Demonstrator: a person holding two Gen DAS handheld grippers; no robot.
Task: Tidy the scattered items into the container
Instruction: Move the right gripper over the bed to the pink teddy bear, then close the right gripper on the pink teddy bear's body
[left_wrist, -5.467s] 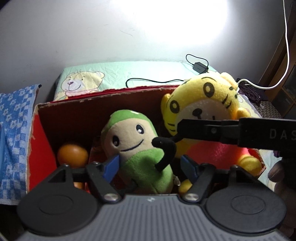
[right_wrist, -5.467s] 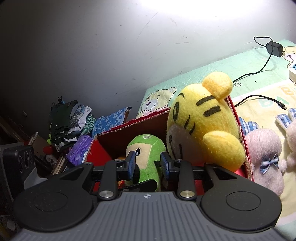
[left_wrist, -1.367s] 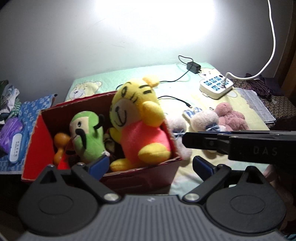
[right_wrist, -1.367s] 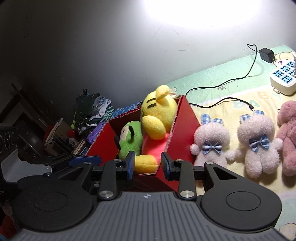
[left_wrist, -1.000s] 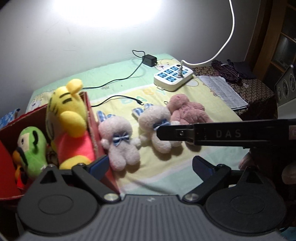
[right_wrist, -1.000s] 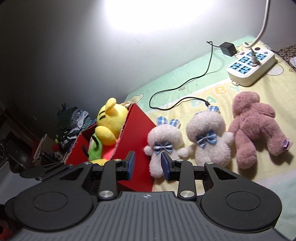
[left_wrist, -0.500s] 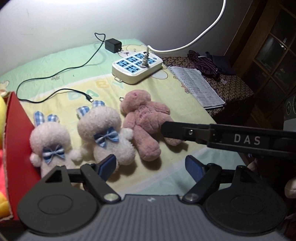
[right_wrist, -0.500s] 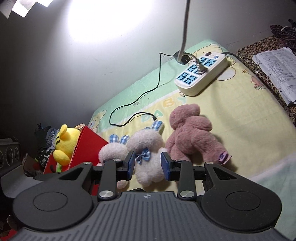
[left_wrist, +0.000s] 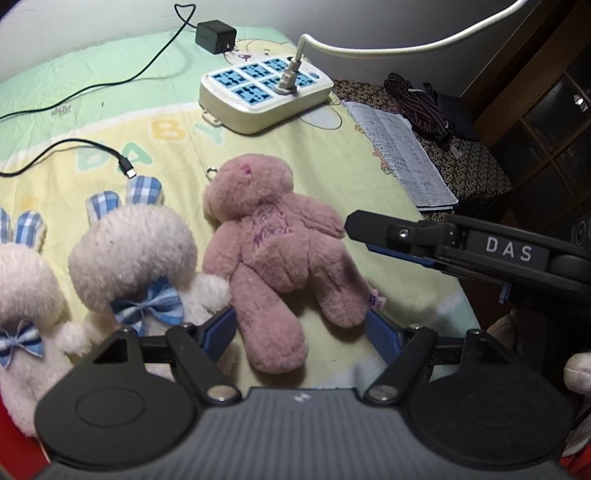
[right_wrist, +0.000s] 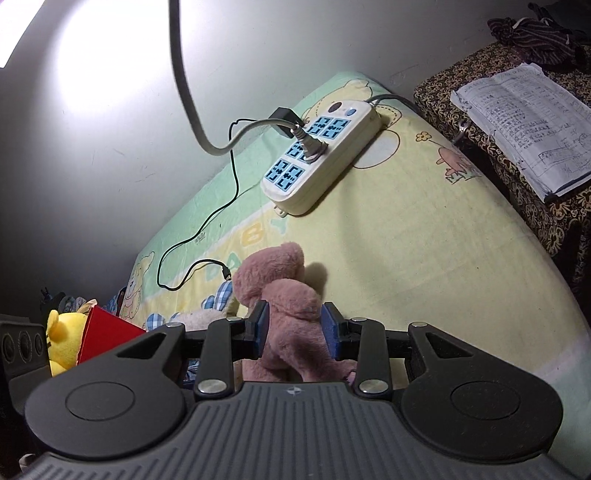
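A pink plush bear lies on its back on the yellow-green bedsheet. My left gripper is open, its blue pads straddling the bear's legs. Two white bunnies with blue bows lie to its left, one beside the bear and the other at the frame edge. My right gripper comes in from the right at the bear's arm; the pink bear fills the narrow gap between its fingers, which is no narrower than before. The red box with a yellow tiger sits far left.
A white power strip with a plugged cord and a black charger cable lie on the sheet behind the toys. A paper notebook rests on a patterned side table at the right. The bed edge drops off near the right gripper.
Both grippers have swung right, away from the red box, and closed in on the pink bear. The bear now sits between the right gripper's fingers, and the left gripper straddles its legs.
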